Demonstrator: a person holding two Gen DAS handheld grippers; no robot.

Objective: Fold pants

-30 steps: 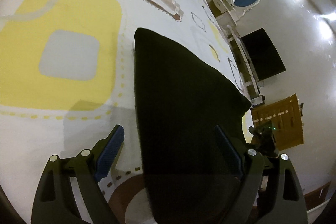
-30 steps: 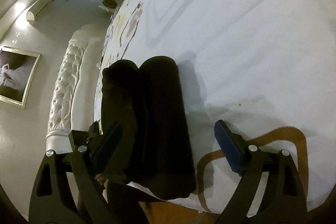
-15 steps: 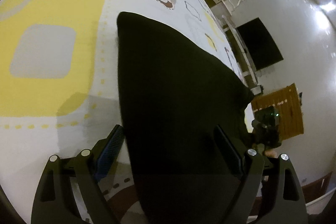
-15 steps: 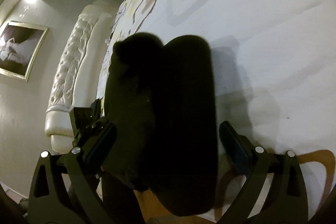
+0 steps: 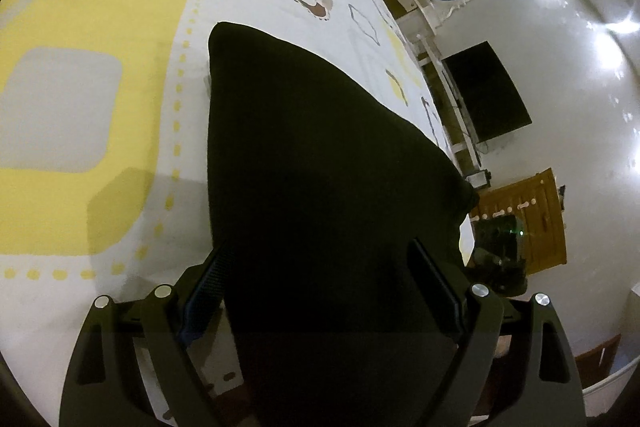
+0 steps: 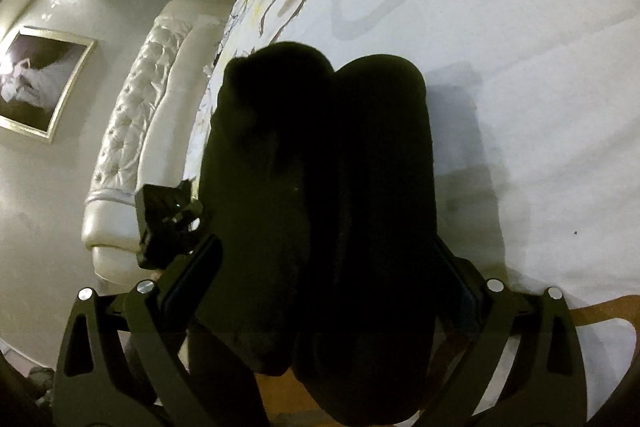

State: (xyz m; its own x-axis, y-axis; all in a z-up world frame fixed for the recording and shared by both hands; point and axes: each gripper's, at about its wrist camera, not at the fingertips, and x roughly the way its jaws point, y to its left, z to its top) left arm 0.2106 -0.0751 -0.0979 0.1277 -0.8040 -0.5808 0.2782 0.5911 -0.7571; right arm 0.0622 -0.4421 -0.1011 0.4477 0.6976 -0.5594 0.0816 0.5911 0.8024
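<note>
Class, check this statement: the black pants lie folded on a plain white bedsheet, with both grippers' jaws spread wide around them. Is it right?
Not quite. The bedsheet is patterned with yellow, grey and brown shapes, as the left wrist view shows. The black pants do lie folded, with the left gripper and right gripper jaws spread wide.

Your left tool (image 5: 320, 291) points forward and downward, its two dark fingers spread wide, the blue-padded one (image 5: 206, 287) at left and its partner at right standing well apart. Your right tool (image 6: 328, 287) tilts down at much the same slant, jaws just opened further to their fullest spread (the black pants (image 6: 320, 207) lie between the pads, and whether either pad touches the cloth cannot be told). Seen from your left tool's camera, the right tool (image 5: 498, 251) sits low at the far right, and your left tool (image 6: 168, 223) shows at the left of the right camera's view.
</note>
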